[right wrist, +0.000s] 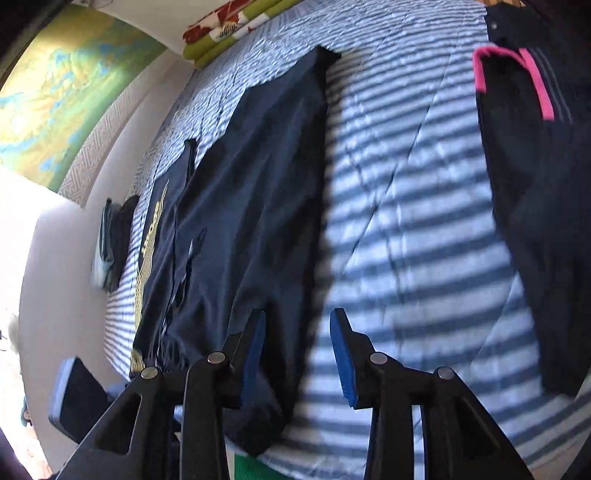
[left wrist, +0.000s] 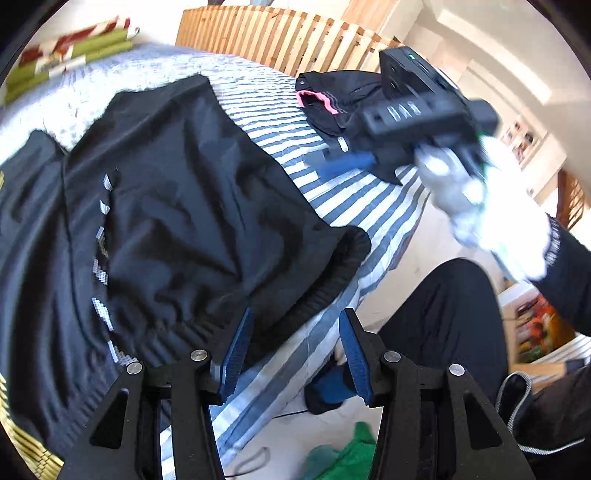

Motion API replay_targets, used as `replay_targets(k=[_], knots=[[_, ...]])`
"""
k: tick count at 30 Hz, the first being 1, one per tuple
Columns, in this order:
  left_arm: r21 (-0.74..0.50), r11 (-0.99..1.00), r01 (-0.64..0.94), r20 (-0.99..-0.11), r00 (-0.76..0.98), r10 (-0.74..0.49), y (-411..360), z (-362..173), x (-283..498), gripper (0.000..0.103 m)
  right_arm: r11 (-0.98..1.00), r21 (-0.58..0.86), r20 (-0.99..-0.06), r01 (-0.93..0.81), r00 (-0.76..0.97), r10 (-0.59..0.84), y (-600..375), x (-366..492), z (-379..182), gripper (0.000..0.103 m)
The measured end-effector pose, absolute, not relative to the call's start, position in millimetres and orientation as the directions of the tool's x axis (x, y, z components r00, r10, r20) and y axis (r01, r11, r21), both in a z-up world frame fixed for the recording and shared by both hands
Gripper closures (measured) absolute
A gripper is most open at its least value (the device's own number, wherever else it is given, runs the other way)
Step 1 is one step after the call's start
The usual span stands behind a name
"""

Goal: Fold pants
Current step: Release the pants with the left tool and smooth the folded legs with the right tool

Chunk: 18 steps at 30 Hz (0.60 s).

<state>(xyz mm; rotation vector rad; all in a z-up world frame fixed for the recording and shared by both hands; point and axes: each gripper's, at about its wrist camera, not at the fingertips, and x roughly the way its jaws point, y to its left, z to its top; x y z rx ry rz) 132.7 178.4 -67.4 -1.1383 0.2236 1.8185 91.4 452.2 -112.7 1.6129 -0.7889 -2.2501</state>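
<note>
Both claws hang released: left claw (left wrist: 295,350) over the bed's edge, right claw (right wrist: 299,354) above the striped bedspread (right wrist: 406,221). Dark pants (left wrist: 177,206) lie spread on the bed. Behind stands a slatted headboard (left wrist: 266,37); green cloth (left wrist: 347,458) litters the floor.

bed cover (right wrist: 424,206): blue-and-white stripes
headboard (left wrist: 273,33): wooden slats
pillow (right wrist: 229,26): green, red — at the far edge
floor: green cloth (left wrist: 351,458)
</note>
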Motion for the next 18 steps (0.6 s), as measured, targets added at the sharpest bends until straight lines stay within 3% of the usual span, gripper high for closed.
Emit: replay_targets(k=[3,6,9,11,16,18], knots=[[-0.291,-0.538,-0.791,-0.774,-0.136,0.618,172,-61,142,0.052,-0.818,0.568,-0.796,-0.086,-0.311,-0.520,425,117,-119,0.069],[-0.252,-0.571,-0.781,-0.778,-0.187,0.599,151,-53,148,0.052,-0.905,0.419,-0.884,-0.080,-0.265,-0.385,401,127,-125,0.069],[-0.242,-0.660,-0.711,-0.775,-0.267,0.573,103,-42,145,0.050,-0.932,0.357,-0.906,-0.055,-0.265,-0.331,397,140,-126,0.073],[-0.244,-0.741,-0.626,-0.772,-0.336,0.539,59,-36,140,0.050,-0.915,0.394,-0.891,-0.084,-0.280,-0.358,408,143,-123,0.072],[-0.312,-0.896,-0.315,-0.788,-0.442,0.430,-55,-43,122,0.048,-0.855,0.484,-0.855,-0.187,-0.310,-0.416,432,146,-125,0.058],[-0.325,-0.900,-0.292,-0.800,-0.422,0.426,-73,-52,118,0.046,-0.841,0.504,-0.848,-0.195,-0.295,-0.440,430,145,-129,0.058]])
